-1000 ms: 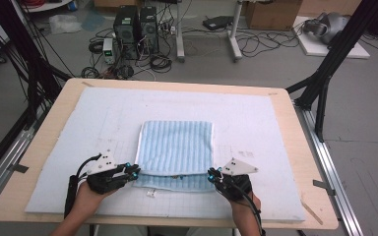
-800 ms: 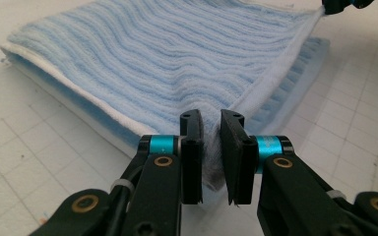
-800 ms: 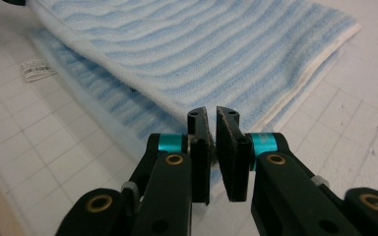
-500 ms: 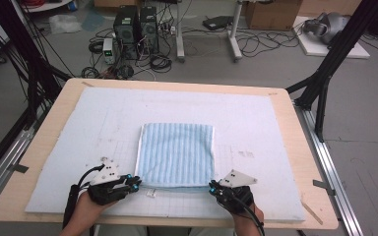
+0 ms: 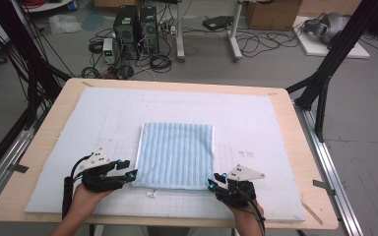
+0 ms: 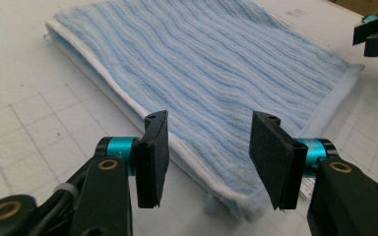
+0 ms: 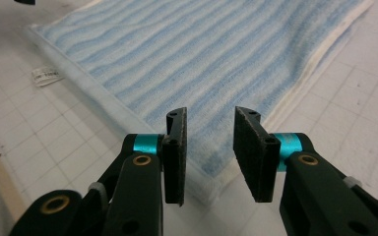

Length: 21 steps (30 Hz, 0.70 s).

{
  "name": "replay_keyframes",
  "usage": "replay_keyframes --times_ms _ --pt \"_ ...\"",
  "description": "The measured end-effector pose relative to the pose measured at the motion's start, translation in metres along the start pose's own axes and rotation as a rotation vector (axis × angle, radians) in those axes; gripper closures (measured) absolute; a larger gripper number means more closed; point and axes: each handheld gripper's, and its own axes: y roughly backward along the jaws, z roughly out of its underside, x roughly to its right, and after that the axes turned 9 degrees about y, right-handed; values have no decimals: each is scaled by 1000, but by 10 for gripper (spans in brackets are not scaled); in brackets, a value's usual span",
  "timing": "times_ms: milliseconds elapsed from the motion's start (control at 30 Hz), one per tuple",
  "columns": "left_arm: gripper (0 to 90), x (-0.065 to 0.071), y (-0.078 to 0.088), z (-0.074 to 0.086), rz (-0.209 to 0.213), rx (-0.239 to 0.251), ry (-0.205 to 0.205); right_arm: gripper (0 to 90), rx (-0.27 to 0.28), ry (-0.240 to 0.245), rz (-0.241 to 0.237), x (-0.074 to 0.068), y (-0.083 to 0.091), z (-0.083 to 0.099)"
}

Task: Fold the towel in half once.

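You're easing both grippers, left (image 5: 134,173) and right (image 5: 209,185), apart, nothing clamped; dragging jaws risks rumpling the folded striped towel (image 5: 176,154).

Ahead of both grippers the folded towel (image 5: 176,155) lies flat and low on the white mat (image 5: 256,118), so the way over it is free. Left of the left gripper (image 5: 132,174) and right of the right gripper (image 5: 210,184) the mat is bare, with only a small white tag (image 5: 151,193) lying between them.
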Motion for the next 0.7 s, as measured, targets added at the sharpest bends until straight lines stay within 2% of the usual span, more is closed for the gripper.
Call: replay_keyframes --times_ms 133,200,233,300,367,400,500,600,700 --pt "512 -4 -4 -1 -11 -14 -1 686 -59 46 -36 -2 -19 -4" --pt "518 -7 -4 -4 -20 -5 5 689 -103 77 -47 -3 -27 -5" --pt "518 -8 -4 -7 -24 1 6 693 -127 88 -55 -4 -29 -5" --pt "521 -10 -6 -10 -25 9 6 696 -141 105 -73 -3 -27 -5" --pt "532 -13 -9 -14 -24 7 9 687 -146 131 -67 -3 -24 -6" --pt "534 -15 -12 -16 -21 6 12 676 -136 139 -69 -2 -23 -7" --pt "565 -22 -22 -23 18 6 38 654 -53 95 -88 6 -20 -13" --pt "610 -27 -32 -32 25 9 19 622 -2 91 -62 14 -20 -19" --pt "641 -33 -43 -44 15 25 -14 597 -4 88 -57 23 -24 -21"
